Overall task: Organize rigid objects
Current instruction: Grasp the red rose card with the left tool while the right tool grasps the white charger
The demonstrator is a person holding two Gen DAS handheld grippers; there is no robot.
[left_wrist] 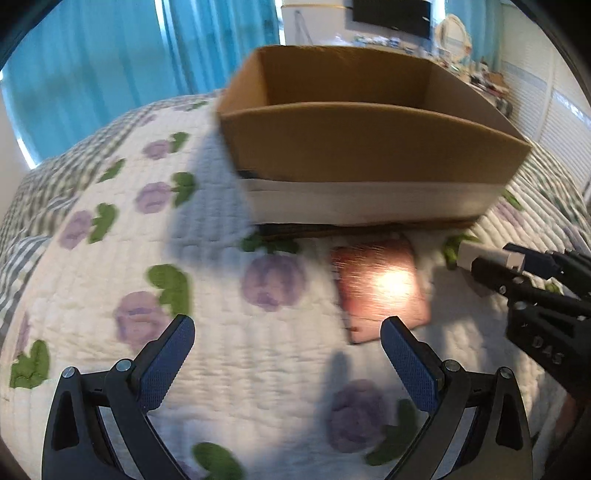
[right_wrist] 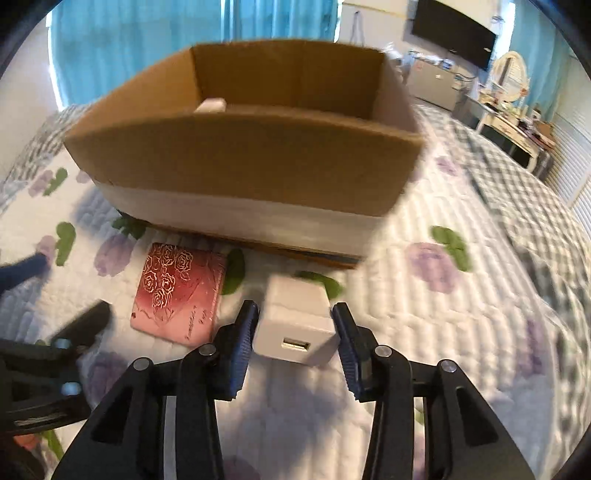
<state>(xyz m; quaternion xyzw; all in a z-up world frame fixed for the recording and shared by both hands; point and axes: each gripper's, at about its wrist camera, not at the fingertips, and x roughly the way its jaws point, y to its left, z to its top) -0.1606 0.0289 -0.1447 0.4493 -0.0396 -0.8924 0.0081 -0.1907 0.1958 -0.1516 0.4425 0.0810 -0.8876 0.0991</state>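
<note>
Blue curtains [right_wrist: 147, 40], wall television [right_wrist: 454, 33], white dresser [right_wrist: 506, 129].

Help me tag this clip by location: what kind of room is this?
Most likely a bedroom: the work happens on a floral quilted bedspread, with blue curtains behind it and a vanity table with an oval mirror by the wall.

Only readable bit is "DAS" molded into the black body of the right gripper [left_wrist: 491, 271], and the pink rose-patterned card [right_wrist: 181, 291] has some gold script that's too small to make out.
</note>
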